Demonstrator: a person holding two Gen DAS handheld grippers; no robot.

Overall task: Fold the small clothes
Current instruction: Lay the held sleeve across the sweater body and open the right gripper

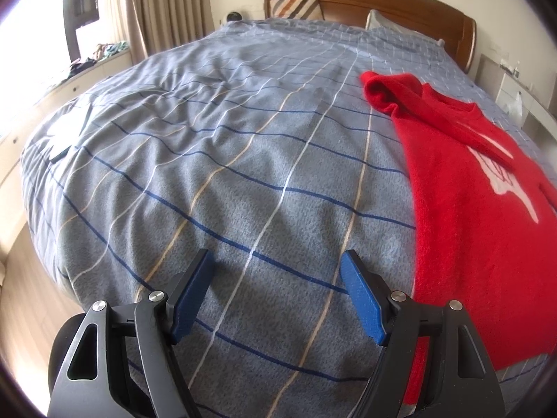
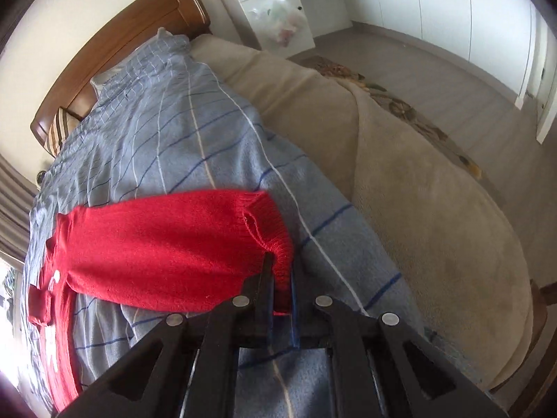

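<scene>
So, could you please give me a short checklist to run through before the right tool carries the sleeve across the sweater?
1. Right tool shut on the sleeve cuff: ok, the ribbed edge sits between the closed fingers.
2. Cuff caught alone, with no blanket pinched underneath: cannot tell, the fingers hide the contact.
3. Left tool free to help: ok, open and empty above the blanket.
4. Red sweater body lying flat: ok, spread on the bed, front print showing.
5. Other sleeve already folded in: not ok, it is bunched near the shoulder.
6. Landing area on the sweater body clear: ok, nothing lies on it.
</scene>
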